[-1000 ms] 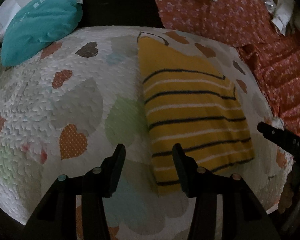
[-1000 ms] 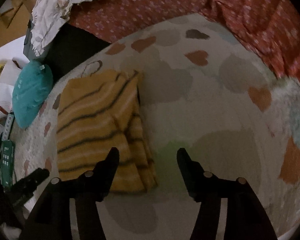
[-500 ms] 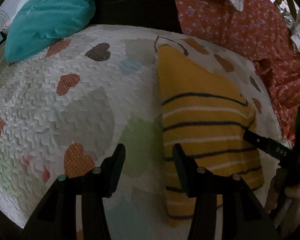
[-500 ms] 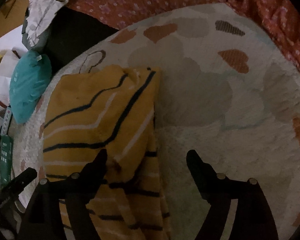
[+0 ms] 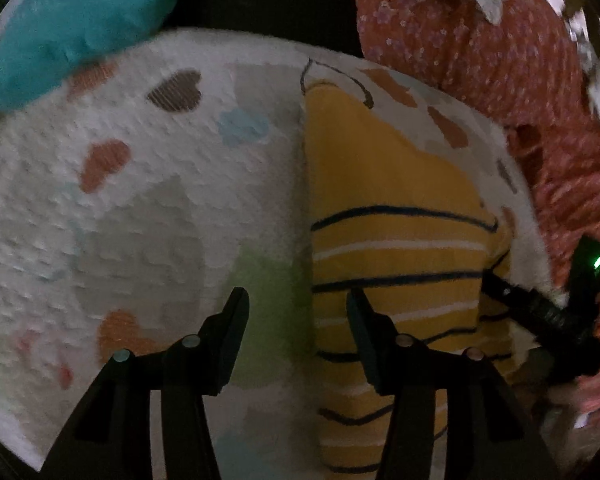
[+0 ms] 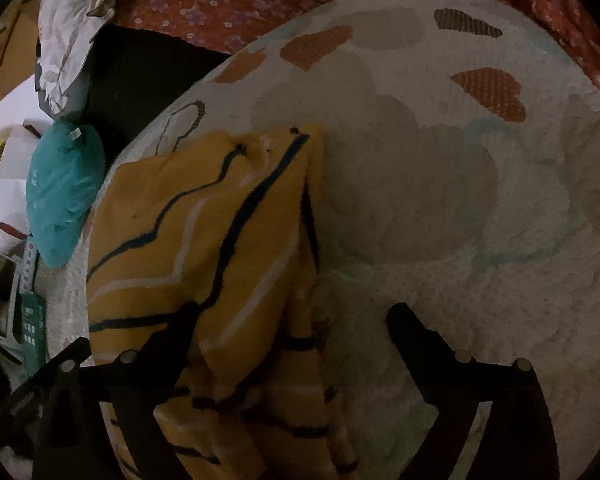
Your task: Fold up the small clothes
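Observation:
A yellow garment with dark and white stripes (image 5: pixel 392 216) lies folded into a long rectangle on a white blanket with heart shapes (image 5: pixel 140 200). My left gripper (image 5: pixel 298 312) is open and straddles the garment's left long edge, low over it. My right gripper (image 6: pixel 292 324) is open and straddles the garment's right edge (image 6: pixel 204 232); its left finger lies over the cloth. In the left wrist view the right gripper (image 5: pixel 540 312) shows at the garment's right edge.
A teal cushion (image 5: pixel 76 28) lies at the blanket's far left corner, also in the right wrist view (image 6: pixel 60 196). Red floral bedding (image 5: pixel 480 40) borders the blanket at the far right. A patterned cloth (image 6: pixel 68 20) and clutter lie beyond the blanket.
Both grippers have moved in closer to the garment. The right one now has a finger over its right edge; the left one now straddles its left edge. Both stay open.

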Motion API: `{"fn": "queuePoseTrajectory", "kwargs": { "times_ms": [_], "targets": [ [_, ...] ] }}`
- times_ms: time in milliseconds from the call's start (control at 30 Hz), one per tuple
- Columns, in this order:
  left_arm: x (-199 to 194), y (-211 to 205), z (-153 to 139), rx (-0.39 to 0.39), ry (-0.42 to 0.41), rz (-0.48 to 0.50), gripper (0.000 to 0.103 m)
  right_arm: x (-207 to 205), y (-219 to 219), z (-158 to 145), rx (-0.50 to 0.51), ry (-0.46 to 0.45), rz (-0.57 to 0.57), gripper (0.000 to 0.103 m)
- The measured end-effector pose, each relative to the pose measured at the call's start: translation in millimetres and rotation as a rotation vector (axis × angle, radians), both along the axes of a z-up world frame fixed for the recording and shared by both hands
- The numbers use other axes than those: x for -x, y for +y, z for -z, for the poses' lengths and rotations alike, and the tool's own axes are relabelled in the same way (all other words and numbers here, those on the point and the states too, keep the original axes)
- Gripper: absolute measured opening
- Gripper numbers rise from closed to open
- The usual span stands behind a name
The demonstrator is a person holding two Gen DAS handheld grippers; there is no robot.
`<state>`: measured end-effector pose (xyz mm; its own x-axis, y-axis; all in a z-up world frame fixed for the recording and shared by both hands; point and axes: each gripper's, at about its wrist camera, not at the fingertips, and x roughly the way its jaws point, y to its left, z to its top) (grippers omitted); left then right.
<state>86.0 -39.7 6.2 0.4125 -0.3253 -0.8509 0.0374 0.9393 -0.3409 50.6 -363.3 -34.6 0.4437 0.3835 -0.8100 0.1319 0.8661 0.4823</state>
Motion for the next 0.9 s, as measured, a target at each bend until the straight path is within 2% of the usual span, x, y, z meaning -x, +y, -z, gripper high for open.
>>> {"fn": "queuePoseTrajectory", "kwargs": {
  "times_ms": [100,233,300,333,367,400,433,467,567,600,633,667,767,800,867,900],
  "targets": [
    [-16,14,13,0.119,0.042,-0.038,0.058,-4,0,2,-0.013,-0.014,-0.001,0.101],
    [-34,13,39,0.206,0.112,-0.027,0.062,-11,3,-1,-0.038,-0.037,0.006,0.099],
    [-37,8,41,0.215,0.101,-0.012,0.065,-14,9,-2,-0.118,-0.037,-0.024,0.072],
    [-39,5,39,0.216,0.094,0.005,0.065,-16,11,0,-0.161,-0.018,-0.021,0.065],
    [-41,3,38,0.229,0.092,0.021,0.065,-16,14,-2,-0.147,-0.025,-0.012,0.063],
    [-43,3,38,0.278,0.095,0.039,0.061,-17,16,-3,-0.141,-0.029,-0.017,0.061],
    [-44,3,39,0.352,0.108,0.051,0.045,-17,17,-4,-0.148,-0.027,-0.012,0.056],
    [-45,3,39,0.408,0.117,0.065,0.034,-18,18,-5,-0.161,-0.024,-0.005,0.052],
    [-44,-1,24,0.424,0.074,0.082,0.028,-19,23,-15,-0.175,-0.043,0.011,0.043],
    [-43,-3,13,0.441,0.047,0.095,0.018,-19,26,-20,-0.182,-0.057,0.009,0.042],
    [-42,-4,6,0.464,0.03,0.11,0.0,-21,32,-27,-0.201,-0.079,0.0,0.04],
    [-41,-5,-3,0.476,0.014,0.124,0.0,-21,36,-34,-0.212,-0.095,-0.01,0.038],
    [-34,-5,-32,0.432,-0.077,0.134,0.0,-22,60,-58,-0.217,-0.161,-0.055,0.036],
    [-32,-3,-39,0.447,-0.105,0.137,0.0,-22,67,-64,-0.22,-0.176,-0.068,0.036],
    [-35,3,-44,0.48,-0.11,0.136,0.0,-23,80,-75,-0.245,-0.206,-0.094,0.033],
    [-36,5,-45,0.474,-0.11,0.131,0.0,-23,84,-77,-0.262,-0.213,-0.104,0.032]
  ]
}}
